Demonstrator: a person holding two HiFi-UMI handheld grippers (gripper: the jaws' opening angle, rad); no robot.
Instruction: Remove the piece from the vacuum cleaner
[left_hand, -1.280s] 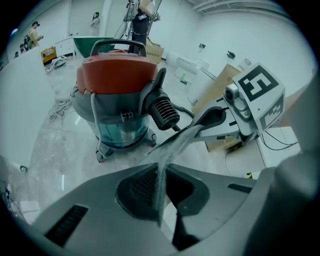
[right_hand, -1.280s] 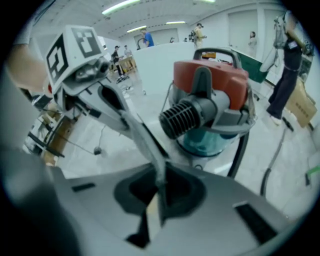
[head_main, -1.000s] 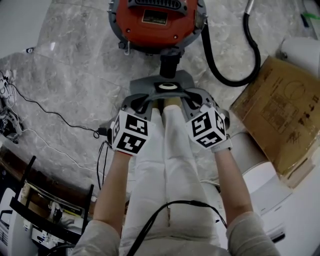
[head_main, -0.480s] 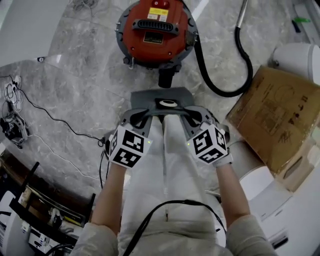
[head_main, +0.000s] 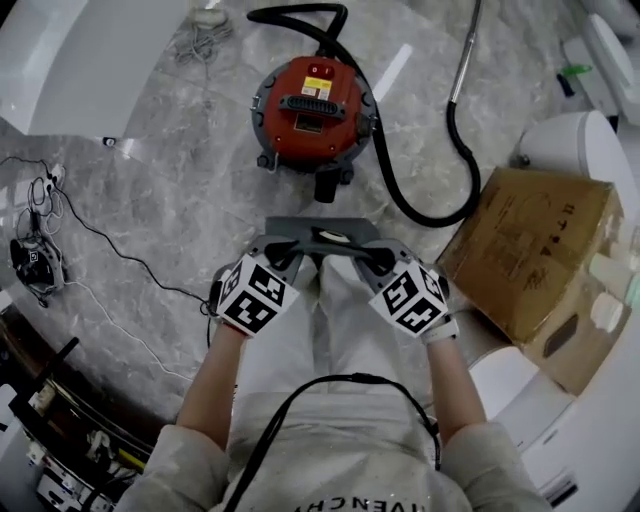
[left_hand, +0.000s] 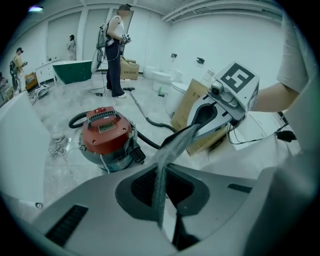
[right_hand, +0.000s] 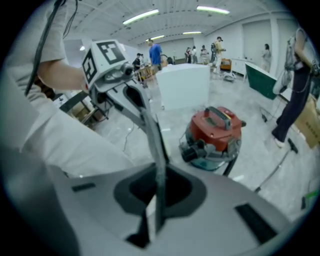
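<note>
A red canister vacuum cleaner stands on the marble floor, its dark front port facing me. Clear of that port, over my legs, I hold a flat grey piece with a white oval ring on top. My left gripper is shut on its left end and my right gripper on its right end. In the left gripper view the piece shows edge-on, running from my left gripper to the other gripper. The right gripper view shows the piece the same way from my right gripper, with the vacuum cleaner beyond.
The black hose curves from the vacuum to a metal wand. A cardboard box and a white fixture stand to the right. Cables trail on the floor at the left. A white panel lies at top left. People stand far off.
Both grippers have drawn back with the grey piece. A second ago it sat close against the vacuum's front port; now floor shows between them. The vacuum looks farther off.
</note>
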